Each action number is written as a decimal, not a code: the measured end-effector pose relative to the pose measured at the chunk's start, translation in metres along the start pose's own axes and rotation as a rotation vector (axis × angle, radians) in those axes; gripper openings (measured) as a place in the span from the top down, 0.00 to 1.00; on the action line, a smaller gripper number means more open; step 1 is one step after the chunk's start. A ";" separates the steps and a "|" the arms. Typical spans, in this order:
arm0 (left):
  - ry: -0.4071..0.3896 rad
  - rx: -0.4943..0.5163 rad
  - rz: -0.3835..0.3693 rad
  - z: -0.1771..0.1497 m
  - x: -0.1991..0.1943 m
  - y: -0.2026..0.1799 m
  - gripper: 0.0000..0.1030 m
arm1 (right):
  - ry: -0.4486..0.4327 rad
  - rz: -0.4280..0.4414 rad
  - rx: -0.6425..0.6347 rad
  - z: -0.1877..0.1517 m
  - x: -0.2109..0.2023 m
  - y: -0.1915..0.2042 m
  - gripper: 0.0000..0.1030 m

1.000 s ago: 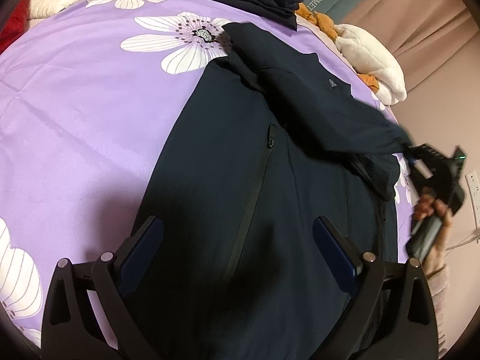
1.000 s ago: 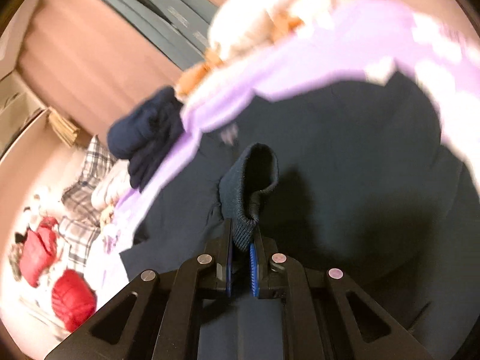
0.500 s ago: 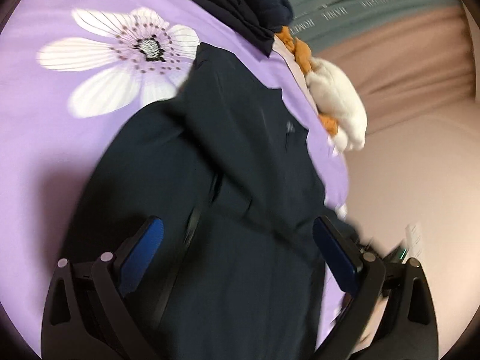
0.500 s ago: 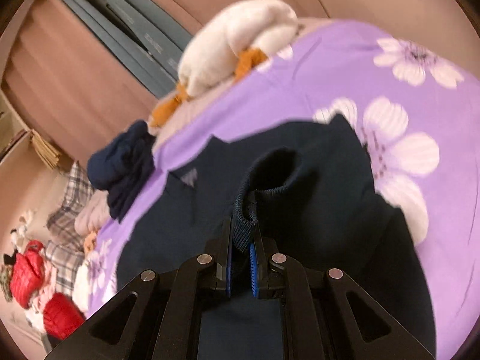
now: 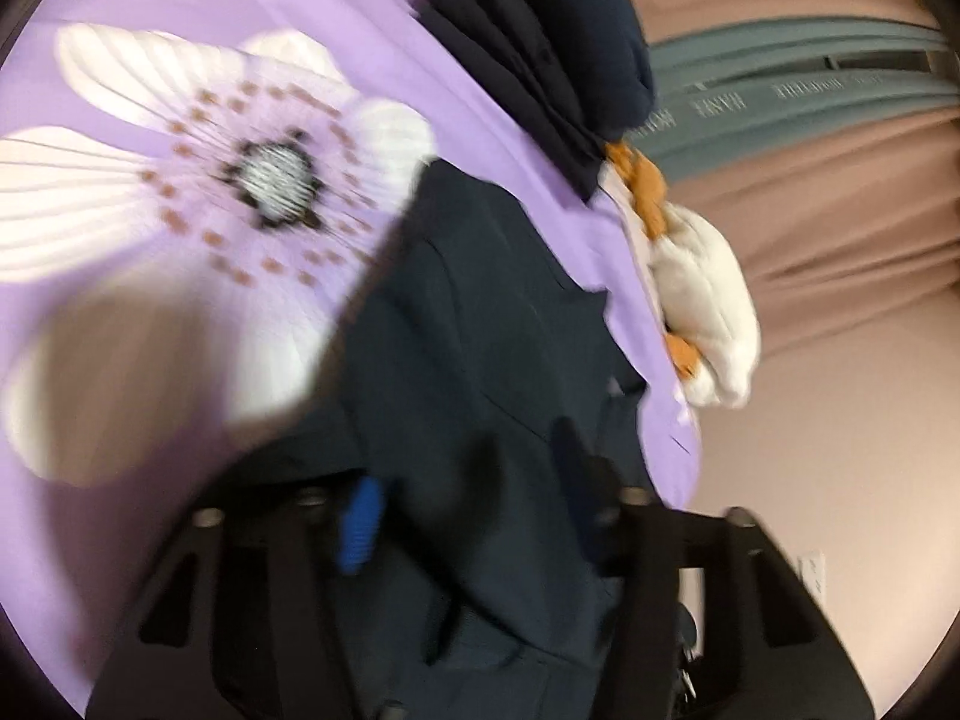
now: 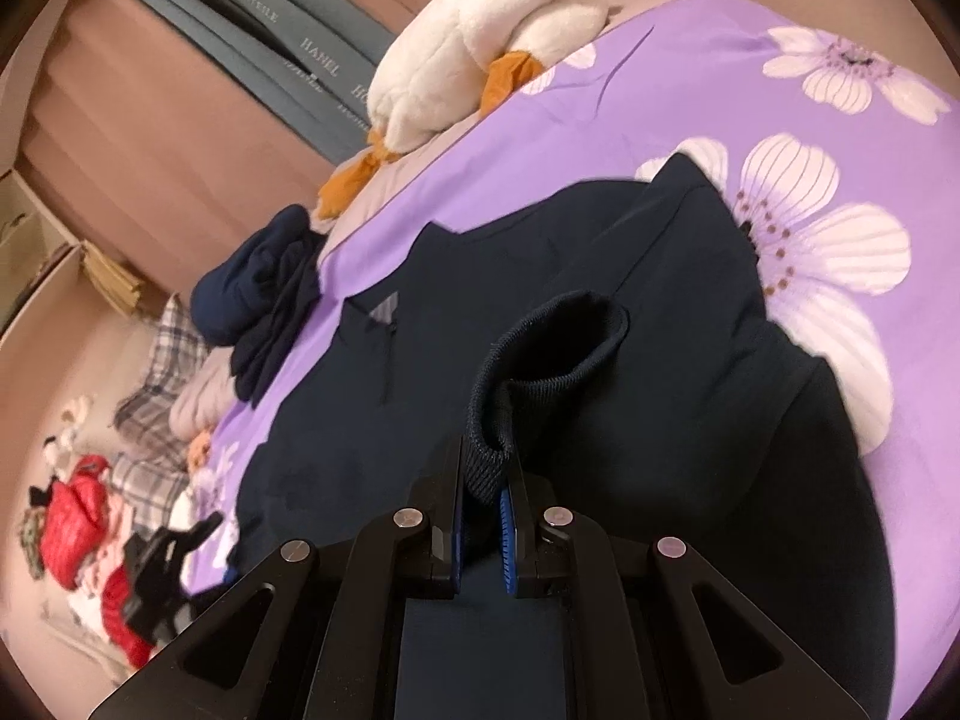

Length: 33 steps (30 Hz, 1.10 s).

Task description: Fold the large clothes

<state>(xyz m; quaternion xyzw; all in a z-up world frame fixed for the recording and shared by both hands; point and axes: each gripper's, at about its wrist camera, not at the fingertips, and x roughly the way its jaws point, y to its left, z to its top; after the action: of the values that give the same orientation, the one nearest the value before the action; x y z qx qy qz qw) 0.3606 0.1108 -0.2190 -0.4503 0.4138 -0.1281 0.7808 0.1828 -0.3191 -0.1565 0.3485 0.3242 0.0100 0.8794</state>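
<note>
A dark navy jacket lies spread on a purple flowered bedsheet. My right gripper is shut on the jacket's ribbed sleeve cuff and holds it over the jacket body. In the blurred left wrist view my left gripper is low over the jacket, its jaws partly closed with dark cloth bunched between the blue pads; whether it grips is unclear. The left gripper also shows in the right wrist view at the bed's left edge.
A folded pile of dark clothes and a white plush duck lie at the head of the bed. Red items and plaid cloth lie beyond the bed. Pink curtains hang behind.
My left gripper has dropped closer to the jacket near its upper part and its jaws have narrowed. My right gripper has carried the cuff further across the jacket.
</note>
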 end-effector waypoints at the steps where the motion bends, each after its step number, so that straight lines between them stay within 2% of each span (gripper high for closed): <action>1: -0.009 -0.010 0.002 0.003 -0.001 0.005 0.66 | 0.016 0.012 0.008 -0.004 0.003 -0.002 0.90; 4: 0.007 -0.030 0.010 0.003 -0.002 0.019 0.68 | 0.056 -0.029 0.019 -0.016 0.015 -0.008 0.90; 6: 0.008 -0.022 0.028 0.004 -0.005 0.024 0.73 | 0.073 -0.047 0.044 -0.024 0.022 -0.017 0.90; 11: 0.036 0.029 0.079 0.004 -0.014 0.023 0.69 | 0.060 -0.030 0.098 -0.028 0.014 -0.030 0.90; 14: 0.055 0.144 0.148 -0.004 -0.031 0.013 0.54 | 0.046 -0.026 0.122 -0.025 0.004 -0.033 0.89; 16: 0.045 0.232 0.208 -0.013 -0.039 0.004 0.36 | 0.005 -0.045 0.124 -0.022 -0.007 -0.033 0.85; 17: 0.037 0.287 0.223 -0.020 -0.045 -0.002 0.34 | -0.018 -0.072 0.114 -0.021 -0.012 -0.032 0.84; 21: 0.061 0.460 0.248 -0.048 -0.048 -0.025 0.34 | -0.122 -0.191 0.003 -0.019 -0.030 -0.013 0.83; 23: 0.056 0.548 0.265 -0.061 -0.041 -0.041 0.34 | -0.111 -0.173 -0.059 -0.019 -0.026 -0.002 0.83; 26: 0.054 0.618 0.261 -0.075 -0.028 -0.058 0.34 | -0.091 -0.163 -0.196 -0.023 -0.013 0.026 0.83; 29: 0.018 0.659 0.276 -0.085 -0.006 -0.077 0.34 | -0.019 -0.081 -0.261 -0.027 0.007 0.047 0.83; 33: -0.005 0.728 0.298 -0.097 0.016 -0.092 0.42 | -0.036 -0.108 -0.370 -0.032 0.023 0.069 0.83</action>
<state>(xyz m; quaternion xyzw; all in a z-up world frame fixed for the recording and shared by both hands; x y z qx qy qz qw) 0.3123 -0.0079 -0.1779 -0.0794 0.4001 -0.1507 0.9005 0.1972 -0.2418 -0.1443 0.1633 0.3194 0.0161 0.9333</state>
